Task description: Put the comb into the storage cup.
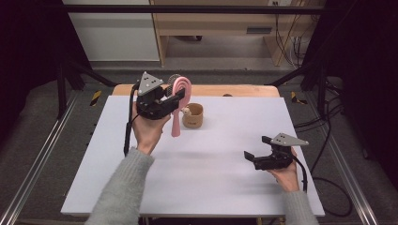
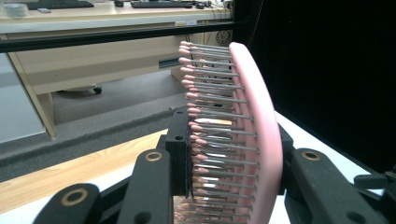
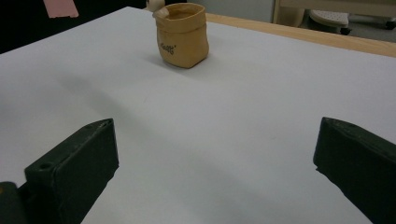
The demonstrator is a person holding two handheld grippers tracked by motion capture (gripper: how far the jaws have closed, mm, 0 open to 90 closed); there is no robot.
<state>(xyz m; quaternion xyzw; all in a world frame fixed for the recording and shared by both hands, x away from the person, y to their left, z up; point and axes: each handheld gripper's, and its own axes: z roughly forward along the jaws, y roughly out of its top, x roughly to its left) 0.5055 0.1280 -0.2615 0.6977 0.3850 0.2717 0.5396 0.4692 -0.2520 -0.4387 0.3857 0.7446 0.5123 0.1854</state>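
Nearest me, my right tool point(image 1: 257, 154) is hovering over the near right of the white table point(image 1: 211, 187), jaws spread wide with nothing between them. Farther off on the left, my left tool point(image 1: 176, 97) is clamping the pink hairbrush point(image 1: 179, 101) by its head, handle hanging down just left of the tan pouch point(image 1: 193, 116). I'm judging the brush light and stiff; the pins point(image 2: 212, 135) may flex, so the handle looks like the firmer hold.
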